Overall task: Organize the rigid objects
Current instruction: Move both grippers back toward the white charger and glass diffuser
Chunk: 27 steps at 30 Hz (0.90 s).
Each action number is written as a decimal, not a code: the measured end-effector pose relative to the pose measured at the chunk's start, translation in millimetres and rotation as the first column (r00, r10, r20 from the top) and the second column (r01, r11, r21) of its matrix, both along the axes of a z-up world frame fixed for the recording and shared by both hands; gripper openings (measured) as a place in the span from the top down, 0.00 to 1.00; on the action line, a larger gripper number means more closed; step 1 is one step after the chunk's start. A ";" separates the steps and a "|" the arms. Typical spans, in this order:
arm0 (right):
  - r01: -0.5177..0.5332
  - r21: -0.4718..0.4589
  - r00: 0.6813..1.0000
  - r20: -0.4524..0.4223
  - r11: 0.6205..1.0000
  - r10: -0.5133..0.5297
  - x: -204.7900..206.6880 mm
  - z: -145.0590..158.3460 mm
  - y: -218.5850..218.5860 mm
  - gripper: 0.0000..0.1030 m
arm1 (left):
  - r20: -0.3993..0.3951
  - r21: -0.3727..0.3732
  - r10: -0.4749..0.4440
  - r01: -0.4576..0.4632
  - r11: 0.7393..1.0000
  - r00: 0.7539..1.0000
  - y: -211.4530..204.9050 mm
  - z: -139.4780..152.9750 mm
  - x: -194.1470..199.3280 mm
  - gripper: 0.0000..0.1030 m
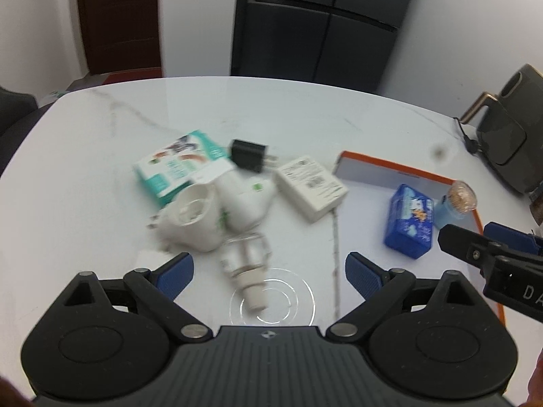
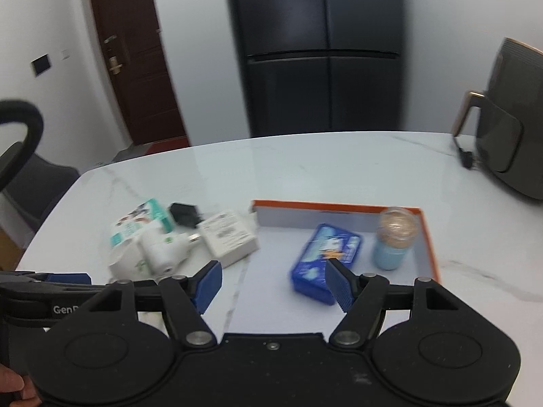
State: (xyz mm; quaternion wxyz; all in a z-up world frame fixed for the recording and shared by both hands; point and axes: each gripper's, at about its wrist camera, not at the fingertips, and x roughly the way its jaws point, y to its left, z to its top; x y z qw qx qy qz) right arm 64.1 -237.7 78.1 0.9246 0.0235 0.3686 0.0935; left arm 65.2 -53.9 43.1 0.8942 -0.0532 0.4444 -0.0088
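On the white marble table lies a pile: a teal and white box (image 1: 176,166) (image 2: 141,220), a black charger (image 1: 249,155) (image 2: 184,213), a white flat box (image 1: 310,188) (image 2: 229,235), white plug adapters (image 1: 217,210) (image 2: 159,252) and a white screw fitting (image 1: 249,271). An orange-rimmed tray (image 1: 397,166) (image 2: 339,205) holds a blue packet (image 1: 409,225) (image 2: 325,261) and a blue toothpick jar (image 1: 456,205) (image 2: 395,239). My left gripper (image 1: 269,271) is open above the fitting. My right gripper (image 2: 273,283) is open in front of the tray.
A dark air fryer (image 1: 505,142) (image 2: 509,118) with a cord stands at the table's right back. A black fridge (image 2: 322,51) and a brown door (image 2: 132,57) are behind. A dark chair (image 2: 20,176) is at the left.
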 end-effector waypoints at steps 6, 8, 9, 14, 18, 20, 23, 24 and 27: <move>-0.066 -0.004 0.998 -0.009 0.998 0.066 -6.1 -2.5 27.9 0.22 | -0.006 0.006 0.071 -0.071 0.997 0.997 35.4 -2.5 -15.7 0.04; -0.082 -0.002 0.997 -0.012 0.997 0.082 -8.0 -3.3 35.0 0.22 | -0.013 0.014 0.093 -0.093 0.996 0.996 47.2 -5.4 -19.9 0.04; -0.088 0.000 0.996 -0.013 0.996 0.088 -9.5 -3.4 37.1 0.22 | -0.016 0.012 0.104 -0.104 0.995 0.994 52.7 -6.7 -21.5 0.04; -0.116 -0.003 0.993 -0.027 0.993 0.116 -10.3 -7.7 52.9 0.21 | -0.036 0.014 0.151 -0.150 0.989 0.988 74.5 -14.5 -23.2 0.04; -0.138 -0.002 0.990 -0.038 0.990 0.137 -10.4 -11.4 62.5 0.21 | -0.050 0.016 0.156 -0.155 0.988 0.987 82.5 -18.3 -20.7 0.04; -0.143 -0.008 0.989 -0.046 0.990 0.142 -9.4 -14.3 66.9 0.21 | -0.055 0.015 0.152 -0.151 0.988 0.987 84.6 -20.3 -19.1 0.04; -0.145 -0.005 0.988 -0.062 0.989 0.144 -7.6 -18.6 70.5 0.21 | -0.064 0.023 0.142 -0.141 0.990 0.988 85.4 -24.3 -16.5 0.04; -0.146 -0.005 0.987 -0.067 0.989 0.145 -7.0 -19.9 71.4 0.21 | -0.067 0.027 0.139 -0.137 0.990 0.988 85.5 -26.6 -15.7 0.04; -0.147 -0.004 0.986 -0.079 0.989 0.147 -6.3 -23.7 74.8 0.21 | -0.081 0.033 0.129 -0.127 0.991 0.988 86.4 -34.4 -11.5 0.04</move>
